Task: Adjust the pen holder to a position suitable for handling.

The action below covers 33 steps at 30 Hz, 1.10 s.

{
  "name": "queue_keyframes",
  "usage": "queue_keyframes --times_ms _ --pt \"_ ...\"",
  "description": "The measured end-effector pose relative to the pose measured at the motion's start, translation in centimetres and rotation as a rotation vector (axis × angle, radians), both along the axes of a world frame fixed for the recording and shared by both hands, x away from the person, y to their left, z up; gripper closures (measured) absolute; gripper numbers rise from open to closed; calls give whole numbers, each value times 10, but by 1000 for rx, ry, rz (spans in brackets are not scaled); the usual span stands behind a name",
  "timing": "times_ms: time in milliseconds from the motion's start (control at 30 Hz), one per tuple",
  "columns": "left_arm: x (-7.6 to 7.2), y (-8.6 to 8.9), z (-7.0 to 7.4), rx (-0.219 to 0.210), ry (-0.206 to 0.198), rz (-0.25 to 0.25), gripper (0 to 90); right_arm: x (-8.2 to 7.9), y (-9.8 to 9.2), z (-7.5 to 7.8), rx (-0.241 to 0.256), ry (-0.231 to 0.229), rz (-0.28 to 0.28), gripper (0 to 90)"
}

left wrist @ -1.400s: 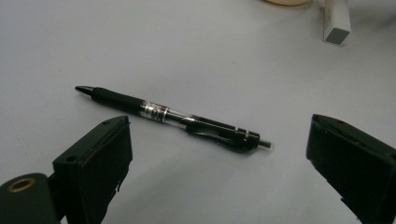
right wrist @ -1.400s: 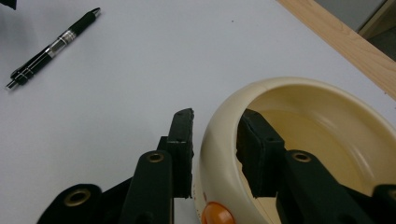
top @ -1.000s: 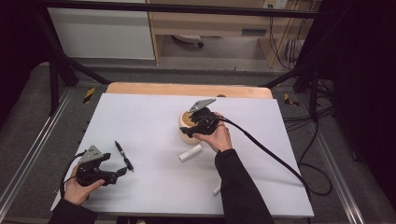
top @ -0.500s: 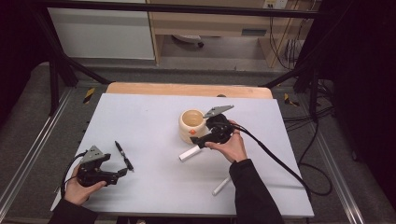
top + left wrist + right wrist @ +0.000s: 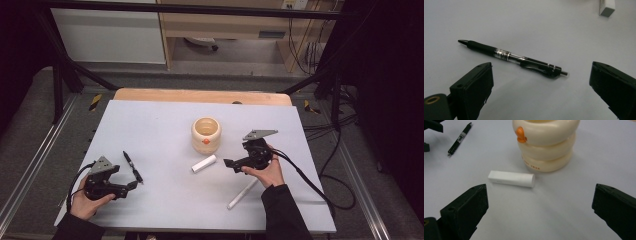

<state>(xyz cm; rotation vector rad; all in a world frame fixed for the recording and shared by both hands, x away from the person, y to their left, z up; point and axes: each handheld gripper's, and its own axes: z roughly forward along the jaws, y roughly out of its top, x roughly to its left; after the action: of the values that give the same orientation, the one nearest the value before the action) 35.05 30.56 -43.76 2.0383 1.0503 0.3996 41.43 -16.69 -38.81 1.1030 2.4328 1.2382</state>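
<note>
Right gripper [image 5: 231, 163]: held low over the table [image 5: 160, 125] in the person's right hand [image 5: 265, 170], forearm entering from the bottom edge, jaws spread wide and empty, aimed leftward at the white block [image 5: 204, 163] lying flat just ahead of them. Cream ribbed cup [image 5: 206, 134] with an orange knob: upright just behind the block, apart from it. White stick [image 5: 242, 193]: flat beside the right wrist. Left gripper [image 5: 129, 186]: resting at the near left corner in the left hand [image 5: 87, 200], jaws parted, empty. Black pen [image 5: 133, 167]: flat just beyond them, untouched.
</note>
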Motion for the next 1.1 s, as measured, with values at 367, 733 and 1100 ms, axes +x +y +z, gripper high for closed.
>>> queue_keyframes --times_ms 367,733,1100 --pt "1 -6 2 10 6 -7 59 -18 -36 -23 9 7 -27 9" --pt "4 -17 6 25 13 -22 62 -35 -68 -40 33 12 -57 9" --pt "11 -43 16 58 10 -59 63 -46 -86 -46 46 16 -59 9"
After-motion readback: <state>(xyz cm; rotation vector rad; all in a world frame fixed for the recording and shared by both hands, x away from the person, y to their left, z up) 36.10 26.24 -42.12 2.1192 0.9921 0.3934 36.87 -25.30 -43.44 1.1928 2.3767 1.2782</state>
